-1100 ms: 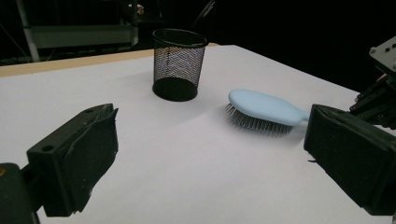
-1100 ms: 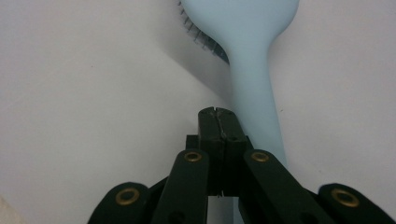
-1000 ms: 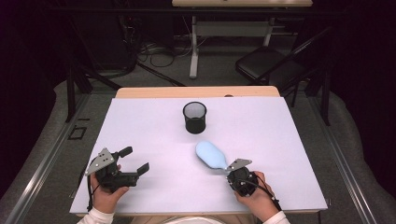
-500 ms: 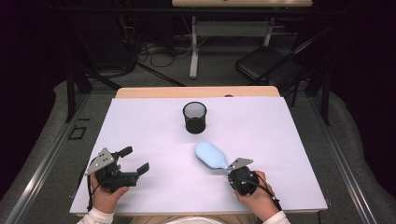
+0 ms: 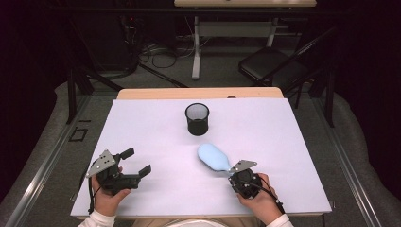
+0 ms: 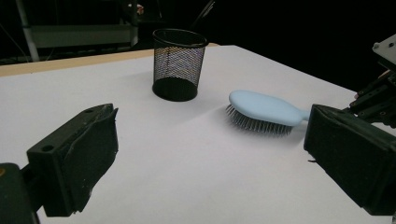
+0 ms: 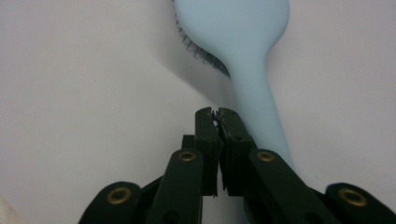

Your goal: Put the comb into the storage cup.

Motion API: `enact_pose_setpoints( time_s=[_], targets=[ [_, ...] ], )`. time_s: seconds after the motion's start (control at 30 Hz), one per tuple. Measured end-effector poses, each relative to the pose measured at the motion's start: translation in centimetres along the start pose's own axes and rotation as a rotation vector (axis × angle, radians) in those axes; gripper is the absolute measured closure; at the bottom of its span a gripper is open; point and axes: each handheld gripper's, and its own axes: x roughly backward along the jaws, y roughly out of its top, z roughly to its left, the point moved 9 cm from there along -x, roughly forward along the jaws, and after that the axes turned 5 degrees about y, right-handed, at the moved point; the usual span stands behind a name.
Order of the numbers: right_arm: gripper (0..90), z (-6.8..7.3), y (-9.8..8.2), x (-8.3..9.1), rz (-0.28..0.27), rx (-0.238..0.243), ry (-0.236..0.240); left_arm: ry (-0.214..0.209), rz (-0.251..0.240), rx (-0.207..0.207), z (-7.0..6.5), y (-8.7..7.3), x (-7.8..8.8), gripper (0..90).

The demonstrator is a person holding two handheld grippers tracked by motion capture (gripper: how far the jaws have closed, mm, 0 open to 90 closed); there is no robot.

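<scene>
Right gripper [image 7: 217, 112]: jaws closed, empty, beside pale blue hairbrush [image 7: 243, 51] handle; left gripper [image 5: 133, 163]: jaws wide, empty; mesh cup [image 5: 197, 118] beyond

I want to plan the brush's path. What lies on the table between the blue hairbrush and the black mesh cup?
Nothing: between the hairbrush and the mesh cup the white table is bare, as the left gripper view and the high view show.
</scene>
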Motion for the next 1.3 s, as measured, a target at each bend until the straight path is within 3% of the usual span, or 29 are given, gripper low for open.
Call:
enact_pose_setpoints(
  time_s=[0.2,0.57,1.13,1.3],
  targets=[
    [84.2,0.0,0.2,0.2,-0.011,-0.006,0.006,0.0,0.001,0.001,0.0,0.0,0.0,2.8],
    [77.4,0.3,1.0,1.2,-0.08,-0.016,0.031,0.0,0.003,0.004,0.0,0.0,0.0,2.8],
    [54.0,-0.3,1.6,1.9,-0.154,-0.066,0.048,0.0,0.003,0.002,0.0,-0.1,-0.1,2.8],
    [48.4,-0.6,1.5,1.9,-0.146,-0.07,0.053,-0.001,0.005,0.003,0.0,-0.1,-0.1,2.8]
  ],
)
